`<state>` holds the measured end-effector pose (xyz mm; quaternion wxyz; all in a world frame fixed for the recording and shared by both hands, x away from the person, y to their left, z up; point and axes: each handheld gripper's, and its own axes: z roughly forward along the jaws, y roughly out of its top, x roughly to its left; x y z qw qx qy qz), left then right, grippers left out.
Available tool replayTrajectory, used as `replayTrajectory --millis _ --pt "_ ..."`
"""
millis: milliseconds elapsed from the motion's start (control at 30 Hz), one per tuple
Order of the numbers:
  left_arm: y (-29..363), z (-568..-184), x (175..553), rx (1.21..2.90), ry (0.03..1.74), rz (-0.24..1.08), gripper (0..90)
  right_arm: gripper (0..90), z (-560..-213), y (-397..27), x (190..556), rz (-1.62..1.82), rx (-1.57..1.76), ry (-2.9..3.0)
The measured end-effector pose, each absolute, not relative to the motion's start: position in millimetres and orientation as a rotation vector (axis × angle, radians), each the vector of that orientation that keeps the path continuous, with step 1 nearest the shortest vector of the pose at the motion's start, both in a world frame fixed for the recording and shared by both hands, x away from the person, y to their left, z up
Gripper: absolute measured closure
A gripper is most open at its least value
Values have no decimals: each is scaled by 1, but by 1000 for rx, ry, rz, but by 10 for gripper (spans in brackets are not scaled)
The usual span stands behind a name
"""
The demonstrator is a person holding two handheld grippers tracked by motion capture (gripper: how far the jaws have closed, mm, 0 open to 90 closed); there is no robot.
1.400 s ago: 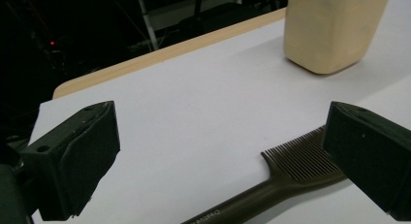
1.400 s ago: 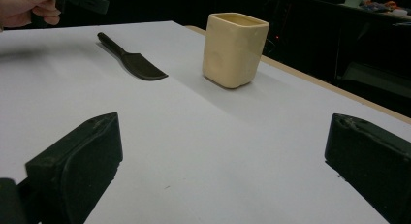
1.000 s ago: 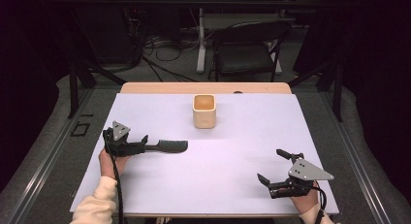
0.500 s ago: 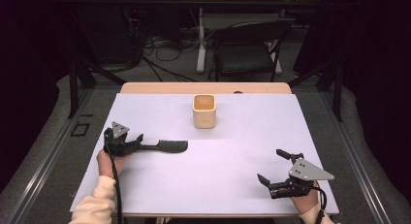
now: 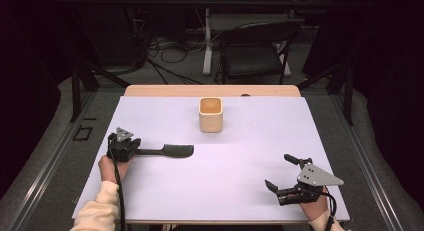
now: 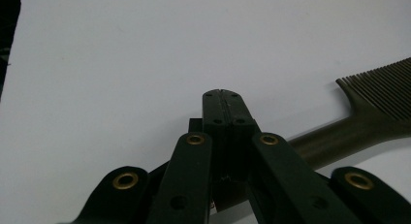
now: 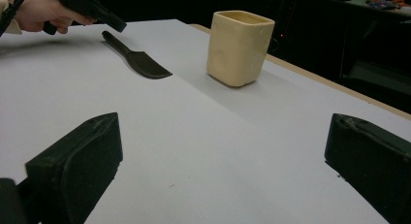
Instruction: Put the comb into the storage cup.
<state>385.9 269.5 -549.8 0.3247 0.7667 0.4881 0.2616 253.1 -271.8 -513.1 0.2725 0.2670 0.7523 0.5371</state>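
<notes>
A dark comb [image 5: 172, 150] lies flat on the white table top [image 5: 250, 156], its teeth pointing right. My left gripper [image 5: 135, 150] is at the handle end, and its jaws have just been closing. In the left gripper view the gripper [image 6: 223, 95] has its pads pressed together with nothing between them, and the comb [image 6: 378, 93] runs past low on their right. My right gripper [image 5: 276, 170] rests open near the front right corner; its view shows the gripper [image 7: 218, 156] holding nothing, and beyond it the comb [image 7: 138, 59], the left gripper [image 7: 114, 23] and a cream cup [image 7: 240, 47].
The cream square cup [image 5: 210, 114] stands upright at the middle back of the table. A wooden strip [image 5: 165, 90] edges the far side. A black chair [image 5: 255, 51] and floor cables sit beyond the table.
The left gripper's jaws have come together at the comb's handle end. The comb, the cup and the right gripper have kept still.
</notes>
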Motion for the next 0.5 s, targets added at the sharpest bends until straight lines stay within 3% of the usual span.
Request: replayTrajectory --millis 500 --pt "271 -556 387 2111 1268 624 898 0 -514 -272 252 1446 726 2029"
